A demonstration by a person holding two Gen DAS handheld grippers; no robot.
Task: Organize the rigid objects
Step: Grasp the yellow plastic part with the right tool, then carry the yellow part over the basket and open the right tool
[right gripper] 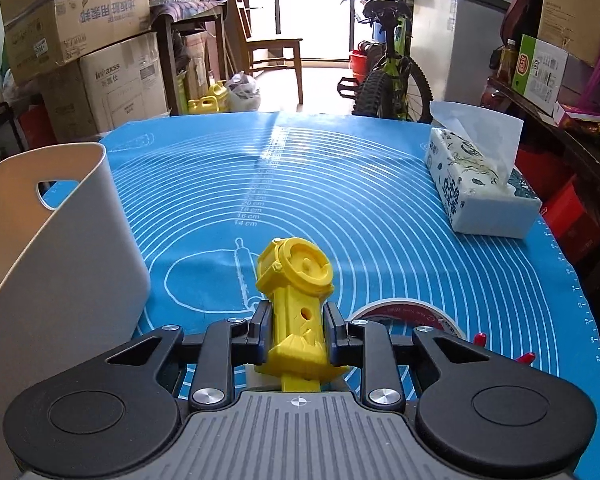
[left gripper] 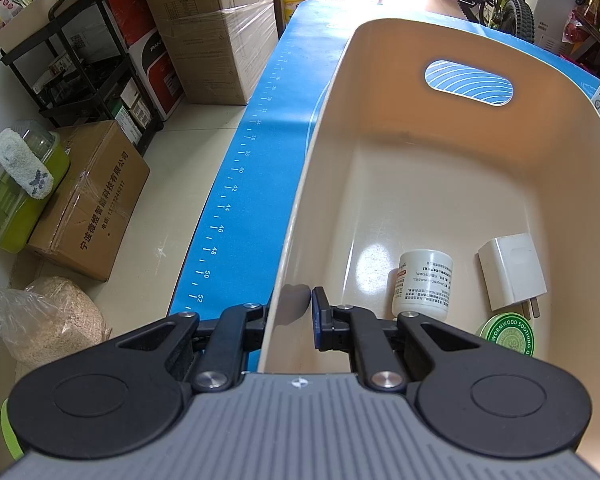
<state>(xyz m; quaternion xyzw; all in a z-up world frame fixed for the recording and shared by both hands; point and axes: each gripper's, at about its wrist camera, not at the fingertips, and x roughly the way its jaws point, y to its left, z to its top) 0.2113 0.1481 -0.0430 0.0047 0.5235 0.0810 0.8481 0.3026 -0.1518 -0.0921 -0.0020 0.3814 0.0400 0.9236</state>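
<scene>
The left gripper (left gripper: 290, 316) straddles the near rim of the beige bin (left gripper: 400, 32), one finger outside the wall and one inside, jaws apparently pinched on that wall. Judging by the task, this steadies the bin while items are dropped in. It is held level, pointing along the bin's length. Already on the bin floor lie a white bottle (left gripper: 422, 284) on its side, a white plug adapter (left gripper: 512, 270) just beside it, and a green balm tin (left gripper: 508, 336) partly hidden by the gripper.

In the right wrist view, the right gripper (right gripper: 296, 326) clamps a yellow plastic toy (right gripper: 296, 292) by its shaft, round head forward, above the blue silicone mat (right gripper: 340, 184). It points straight ahead, with the bin (right gripper: 60, 240) to its left. A tape roll (right gripper: 404, 314) lies just behind on the mat, a tissue pack (right gripper: 476, 188) well apart.
</scene>
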